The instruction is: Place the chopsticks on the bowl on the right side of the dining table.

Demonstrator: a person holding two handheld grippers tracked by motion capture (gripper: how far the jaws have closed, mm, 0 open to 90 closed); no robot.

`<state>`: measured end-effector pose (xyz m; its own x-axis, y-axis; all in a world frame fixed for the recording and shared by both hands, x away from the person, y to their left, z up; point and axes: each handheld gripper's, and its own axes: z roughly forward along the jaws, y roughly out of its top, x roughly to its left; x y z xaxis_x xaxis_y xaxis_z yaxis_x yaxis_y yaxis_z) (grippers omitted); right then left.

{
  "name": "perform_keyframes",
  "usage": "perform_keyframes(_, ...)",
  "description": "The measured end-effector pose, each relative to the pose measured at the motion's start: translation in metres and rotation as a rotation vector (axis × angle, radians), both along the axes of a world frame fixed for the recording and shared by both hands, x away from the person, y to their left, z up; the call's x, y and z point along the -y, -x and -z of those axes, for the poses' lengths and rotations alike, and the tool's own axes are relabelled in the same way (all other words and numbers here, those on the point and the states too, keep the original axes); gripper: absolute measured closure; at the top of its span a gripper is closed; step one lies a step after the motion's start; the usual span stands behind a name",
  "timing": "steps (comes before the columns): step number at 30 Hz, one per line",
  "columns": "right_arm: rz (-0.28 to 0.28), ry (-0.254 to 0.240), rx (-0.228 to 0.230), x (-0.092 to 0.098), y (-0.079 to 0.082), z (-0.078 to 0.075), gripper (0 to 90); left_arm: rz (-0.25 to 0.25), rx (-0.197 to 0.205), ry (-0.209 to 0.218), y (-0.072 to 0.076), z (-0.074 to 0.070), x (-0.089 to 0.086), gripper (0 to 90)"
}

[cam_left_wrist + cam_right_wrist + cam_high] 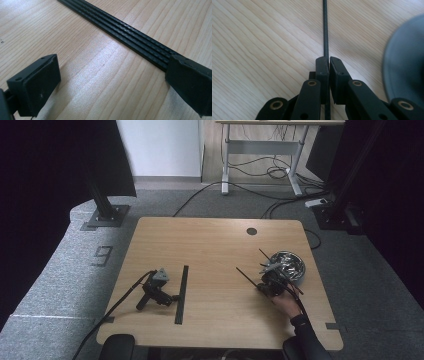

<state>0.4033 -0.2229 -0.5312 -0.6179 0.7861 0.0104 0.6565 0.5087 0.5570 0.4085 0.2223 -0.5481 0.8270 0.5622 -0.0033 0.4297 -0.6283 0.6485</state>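
The right tongs point(329, 62) pinch one thin black strip point(325, 30) to carry it, while the left tongs point(110, 82), spread, rest beside the strip bundle point(130, 35) at nine o'clock.

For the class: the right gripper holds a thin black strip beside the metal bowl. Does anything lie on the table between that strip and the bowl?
Nothing visible does. The right gripper is shut on the thin black strip, and bare wooden table separates it from the metal bowl just beside it.
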Motion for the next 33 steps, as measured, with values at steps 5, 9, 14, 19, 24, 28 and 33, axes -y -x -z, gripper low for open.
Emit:
perform_keyframes(5,0.018,-0.002,0.002,0.008,0.001,0.000,85.5,0.000,0.000,0.000,0.000,0.000,0.000,0.0)
perform_keyframes(9,0.019,0.011,0.001,0.008,0.002,-0.001,81.2,0.000,0.000,0.000,0.000,0.000,0.000,0.0)
perform_keyframes(14,0.029,0.012,0.004,0.013,0.002,-0.007,66.5,0.000,0.000,-0.001,0.000,0.000,0.000,0.0)
perform_keyframes(19,0.035,0.031,-0.011,0.019,0.004,-0.010,59.8,0.002,0.000,-0.001,0.000,0.000,0.000,0.0)
perform_keyframes(24,0.032,0.039,-0.050,0.022,0.005,-0.007,60.4,0.001,0.000,-0.001,0.000,0.000,0.000,0.0)
perform_keyframes(28,0.020,0.062,-0.075,0.023,0.004,-0.005,64.0,0.001,0.000,-0.001,0.000,0.000,0.000,0.0)
perform_keyframes(33,-0.001,0.075,-0.113,0.023,0.001,-0.008,72.5,0.001,0.000,-0.001,0.000,0.000,0.000,0.0)
